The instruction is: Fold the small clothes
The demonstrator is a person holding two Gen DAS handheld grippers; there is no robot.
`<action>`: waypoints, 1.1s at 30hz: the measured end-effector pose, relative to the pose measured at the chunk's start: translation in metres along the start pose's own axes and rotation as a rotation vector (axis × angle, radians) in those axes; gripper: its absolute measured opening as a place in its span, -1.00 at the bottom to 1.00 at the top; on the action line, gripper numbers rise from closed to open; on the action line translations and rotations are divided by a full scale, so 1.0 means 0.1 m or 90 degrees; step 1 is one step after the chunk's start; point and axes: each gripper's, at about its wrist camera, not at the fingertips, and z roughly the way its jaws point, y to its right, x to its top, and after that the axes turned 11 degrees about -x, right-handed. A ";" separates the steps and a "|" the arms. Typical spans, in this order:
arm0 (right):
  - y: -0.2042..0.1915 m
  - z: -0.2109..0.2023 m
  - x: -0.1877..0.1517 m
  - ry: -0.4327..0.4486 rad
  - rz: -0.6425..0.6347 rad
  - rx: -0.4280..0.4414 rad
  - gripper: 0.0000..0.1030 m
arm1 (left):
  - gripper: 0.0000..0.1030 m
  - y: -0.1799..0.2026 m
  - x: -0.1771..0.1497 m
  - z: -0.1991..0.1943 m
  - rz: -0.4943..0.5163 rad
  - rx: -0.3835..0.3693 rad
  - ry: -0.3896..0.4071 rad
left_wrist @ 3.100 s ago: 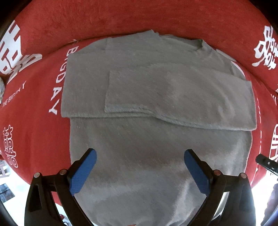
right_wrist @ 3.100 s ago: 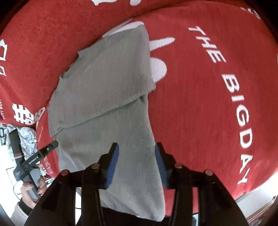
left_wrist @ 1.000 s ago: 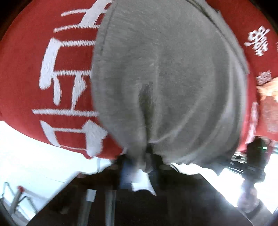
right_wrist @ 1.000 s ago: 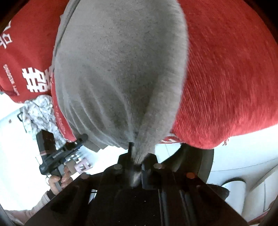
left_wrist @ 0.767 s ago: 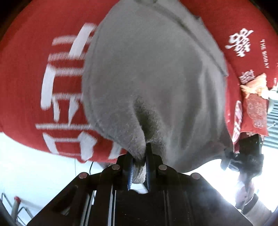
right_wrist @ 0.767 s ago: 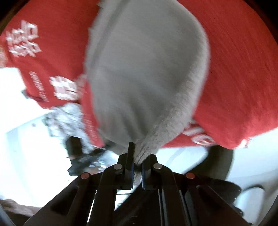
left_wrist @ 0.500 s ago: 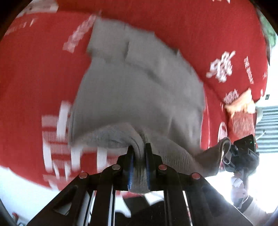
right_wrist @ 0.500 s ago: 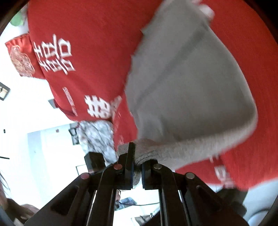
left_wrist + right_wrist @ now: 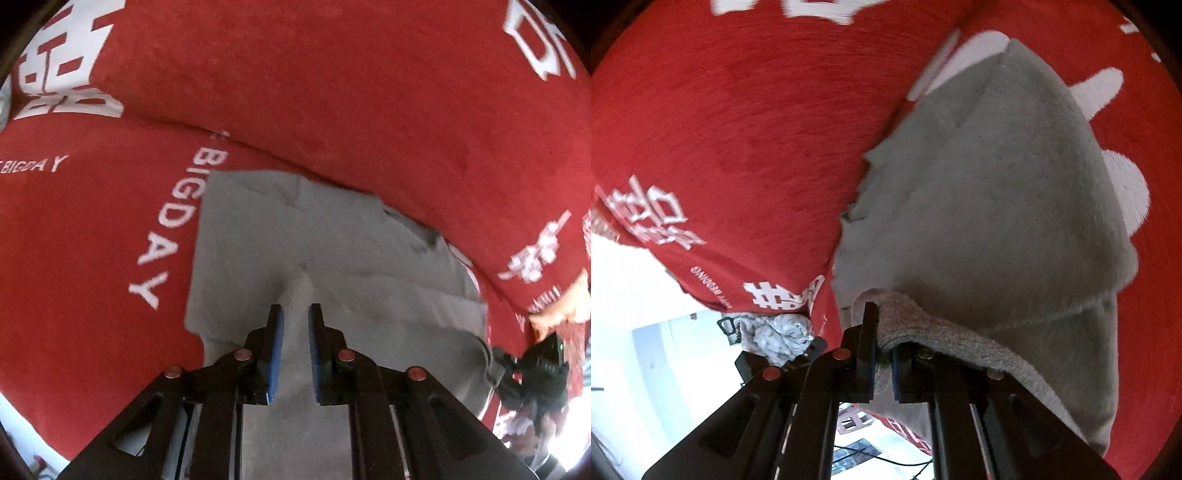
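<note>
The grey garment (image 9: pixel 332 266) lay folded on the red cover (image 9: pixel 332 92). The left gripper (image 9: pixel 294 314) was opening, cloth peaked between its parting fingers; the right gripper (image 9: pixel 882 354) pinched the garment's hem.

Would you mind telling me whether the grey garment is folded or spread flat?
Folded: the grey garment lies in overlapping layers on the red cover, its doubled edge pinched by the right gripper.

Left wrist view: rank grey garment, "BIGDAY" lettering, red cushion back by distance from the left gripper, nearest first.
From the left gripper, jaws opening:
1. grey garment, between and just ahead of the fingers.
2. "BIGDAY" lettering, to the left on the seat.
3. red cushion back, beyond the garment, top of view.
</note>
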 end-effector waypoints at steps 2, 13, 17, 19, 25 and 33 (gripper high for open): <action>0.06 0.03 0.07 -0.010 0.014 -0.008 -0.79 | 0.57 -0.01 0.06 0.03 0.000 0.023 0.002; -0.21 -0.13 0.32 0.007 -0.149 -0.199 0.23 | 0.57 0.31 -0.11 0.38 0.122 0.080 -0.105; -0.28 0.01 0.35 -0.001 -0.224 -0.281 0.23 | 0.57 0.21 -0.09 0.56 0.102 0.085 -0.125; -0.29 0.11 0.34 -0.004 -0.254 -0.314 0.23 | 0.57 0.17 -0.10 0.61 0.100 0.080 -0.135; -0.29 0.33 0.28 0.013 -0.289 -0.368 0.23 | 0.55 0.04 -0.16 0.71 0.095 0.053 -0.166; -0.44 0.36 -0.01 0.058 -0.331 -0.465 -0.85 | -0.86 0.18 -0.23 0.60 0.163 0.030 -0.158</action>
